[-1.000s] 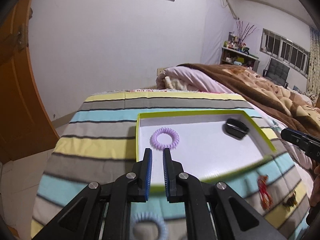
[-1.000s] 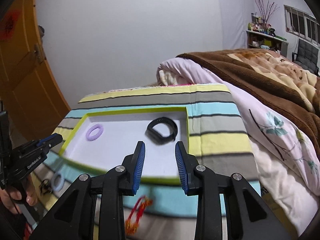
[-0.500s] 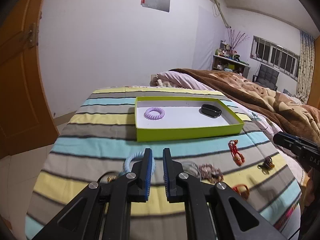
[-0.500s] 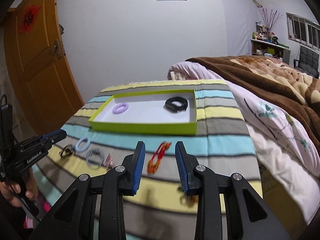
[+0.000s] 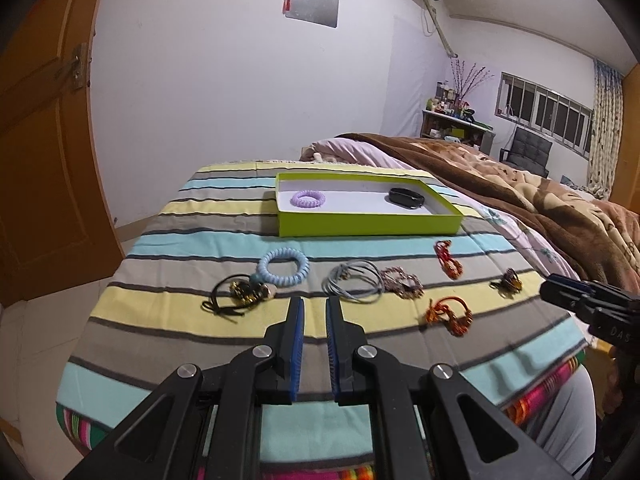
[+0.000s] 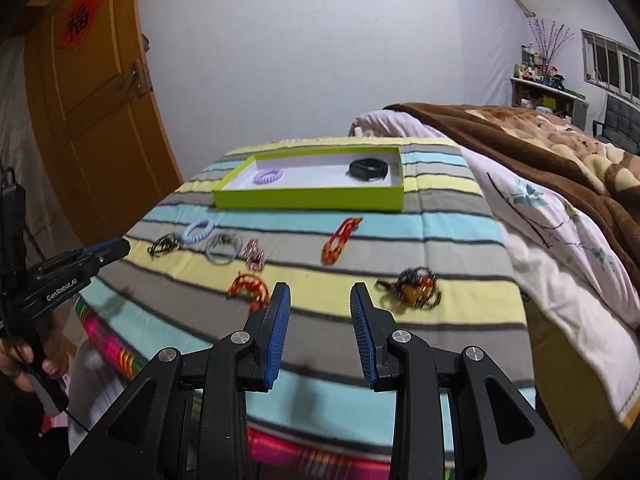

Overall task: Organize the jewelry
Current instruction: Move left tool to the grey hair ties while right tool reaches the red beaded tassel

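Two black grippers with blue pads fill the lower frames: the left gripper (image 5: 314, 312) shows a narrow empty gap, the right gripper (image 6: 320, 300) stands wide apart, empty. Mid-frame, loose jewelry lies on the striped cloth (image 5: 168, 312): a pale blue coiled band (image 5: 283, 267), grey cord loops (image 5: 354, 286), an orange beaded bracelet (image 6: 342, 240). Beyond, the lime-green shallow box (image 5: 368, 227) contains a lilac coiled band (image 5: 308, 199) and black wristband (image 5: 406, 197).

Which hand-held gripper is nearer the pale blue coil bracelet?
Left. The left hand-held gripper is just before the pale blue coil bracelet; the right hand-held gripper sits far off to its right.
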The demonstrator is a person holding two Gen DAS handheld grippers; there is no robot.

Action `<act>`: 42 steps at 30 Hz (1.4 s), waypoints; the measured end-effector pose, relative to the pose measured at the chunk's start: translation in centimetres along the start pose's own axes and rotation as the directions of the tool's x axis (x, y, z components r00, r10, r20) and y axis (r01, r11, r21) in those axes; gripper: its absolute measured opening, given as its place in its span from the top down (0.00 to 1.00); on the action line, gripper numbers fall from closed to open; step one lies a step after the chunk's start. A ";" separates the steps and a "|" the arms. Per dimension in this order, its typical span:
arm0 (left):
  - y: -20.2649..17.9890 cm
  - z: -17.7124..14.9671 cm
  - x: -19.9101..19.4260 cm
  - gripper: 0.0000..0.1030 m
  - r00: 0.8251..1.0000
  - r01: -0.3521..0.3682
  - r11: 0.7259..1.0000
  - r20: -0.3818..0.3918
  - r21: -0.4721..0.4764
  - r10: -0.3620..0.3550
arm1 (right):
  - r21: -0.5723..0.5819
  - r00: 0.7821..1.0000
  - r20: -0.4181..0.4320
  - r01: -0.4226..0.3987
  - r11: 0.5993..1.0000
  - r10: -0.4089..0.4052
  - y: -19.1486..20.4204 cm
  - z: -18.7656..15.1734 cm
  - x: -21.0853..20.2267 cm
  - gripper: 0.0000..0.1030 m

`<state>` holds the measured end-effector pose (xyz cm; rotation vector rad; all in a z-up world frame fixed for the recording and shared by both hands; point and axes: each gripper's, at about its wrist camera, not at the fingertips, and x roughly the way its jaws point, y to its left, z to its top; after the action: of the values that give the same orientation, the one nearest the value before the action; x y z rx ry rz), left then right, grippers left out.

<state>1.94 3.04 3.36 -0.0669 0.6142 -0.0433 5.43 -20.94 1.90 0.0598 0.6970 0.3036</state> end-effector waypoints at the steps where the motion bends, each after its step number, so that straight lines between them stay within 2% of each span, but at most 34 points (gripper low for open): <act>1: -0.2 -0.2 -0.2 0.90 1.000 0.006 1.000 0.002 0.007 -0.006 | -0.004 1.000 -0.003 -0.004 1.000 0.004 0.1 -0.1 0.0 0.69; 15: -0.7 -0.5 0.2 0.90 0.999 0.035 0.999 -0.002 0.004 -0.035 | -0.054 0.998 -0.036 -0.047 0.997 0.045 1.8 -0.8 1.1 0.69; 21: -0.6 -0.3 1.9 0.89 0.999 0.033 0.999 -0.022 0.008 -0.032 | -0.069 0.995 -0.077 -0.074 0.995 0.069 2.4 -0.7 3.0 0.69; 24: -0.6 -0.1 3.0 0.78 0.999 0.038 0.999 -0.034 0.012 -0.037 | -0.077 0.992 -0.100 -0.084 0.993 0.076 2.7 -0.5 4.3 0.69; 25: -0.6 0.0 3.2 0.77 0.999 0.038 0.999 -0.037 0.013 -0.038 | -0.079 0.991 -0.107 -0.089 0.993 0.080 2.8 -0.5 4.7 0.69; 36: -0.5 0.7 7.3 0.77 0.994 0.038 0.999 -0.108 0.026 -0.035 | -0.077 0.976 -0.192 -0.116 0.990 0.099 3.7 -0.2 8.4 0.69; 41: -0.3 1.2 8.9 0.77 0.989 0.045 0.999 -0.145 0.007 -0.043 | -0.083 0.975 -0.199 -0.118 0.990 0.099 3.8 0.0 8.8 0.69; 42: -0.3 1.3 9.1 0.77 0.988 0.047 0.999 -0.149 0.006 -0.046 | -0.085 0.975 -0.200 -0.115 0.990 0.096 3.8 0.0 8.9 0.74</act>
<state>10.14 2.24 -0.75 -0.0691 0.7621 -0.0970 10.91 -14.67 -3.03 -0.0249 0.8749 0.4489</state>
